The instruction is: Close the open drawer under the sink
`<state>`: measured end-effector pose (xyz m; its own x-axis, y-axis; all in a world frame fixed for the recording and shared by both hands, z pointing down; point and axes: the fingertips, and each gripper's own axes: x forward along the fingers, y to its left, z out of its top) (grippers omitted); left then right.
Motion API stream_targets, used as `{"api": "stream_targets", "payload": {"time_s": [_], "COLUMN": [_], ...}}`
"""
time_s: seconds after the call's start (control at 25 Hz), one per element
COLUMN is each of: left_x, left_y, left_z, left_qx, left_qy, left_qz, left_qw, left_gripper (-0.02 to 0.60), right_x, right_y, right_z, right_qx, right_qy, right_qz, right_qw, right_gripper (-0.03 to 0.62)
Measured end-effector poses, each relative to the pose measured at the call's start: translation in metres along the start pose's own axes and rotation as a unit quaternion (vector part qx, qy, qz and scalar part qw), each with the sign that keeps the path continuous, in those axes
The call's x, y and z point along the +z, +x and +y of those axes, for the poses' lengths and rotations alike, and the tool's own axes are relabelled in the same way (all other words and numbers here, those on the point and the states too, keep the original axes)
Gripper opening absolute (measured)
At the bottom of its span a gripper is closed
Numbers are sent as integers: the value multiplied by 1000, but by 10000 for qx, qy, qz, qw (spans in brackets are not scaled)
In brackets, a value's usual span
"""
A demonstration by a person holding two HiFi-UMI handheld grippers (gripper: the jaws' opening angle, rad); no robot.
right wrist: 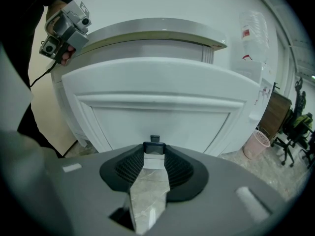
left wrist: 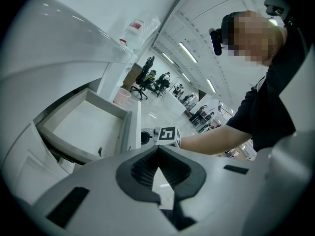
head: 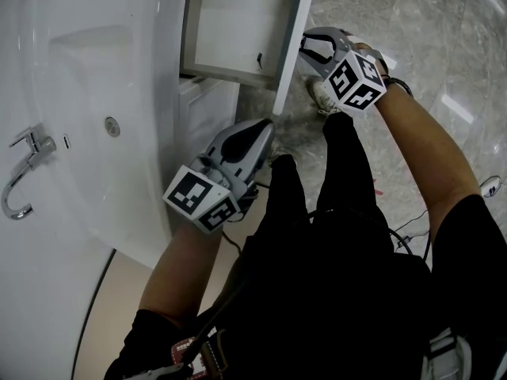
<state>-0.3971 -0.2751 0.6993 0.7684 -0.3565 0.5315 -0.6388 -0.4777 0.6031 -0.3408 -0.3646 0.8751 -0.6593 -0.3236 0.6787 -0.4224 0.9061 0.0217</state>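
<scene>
Closest in, the right gripper is clamped on the small dark handle of the white drawer, which juts out straight ahead of it below the sink. The left gripper hovers off to its left, jaws together and empty. An off-centre push could likely skew and jam the drawer, or slip the handle free. The runners are hidden.

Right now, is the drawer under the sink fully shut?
No, the drawer stands pulled well out, its inside plainly open to the head view.

White drawer, dark handle; grey marbled floor; pink bin; white sink.
</scene>
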Motion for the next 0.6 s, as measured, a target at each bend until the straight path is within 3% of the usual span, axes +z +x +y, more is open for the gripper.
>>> {"api": "stream_targets", "payload": {"time_s": [0.6], "left_x": [-7], "left_y": [-16], "left_z": [15], "left_qx": [61], "left_qy": [-130], "left_qz": [-74], "left_qw": [9999], "left_gripper": [-2], "right_x": [23], "right_y": [24], "right_z": [-1], "right_qx": [43], "right_qy": [-44], "right_qz": [-27], "right_qw": [10000], "right_gripper": [126]}}
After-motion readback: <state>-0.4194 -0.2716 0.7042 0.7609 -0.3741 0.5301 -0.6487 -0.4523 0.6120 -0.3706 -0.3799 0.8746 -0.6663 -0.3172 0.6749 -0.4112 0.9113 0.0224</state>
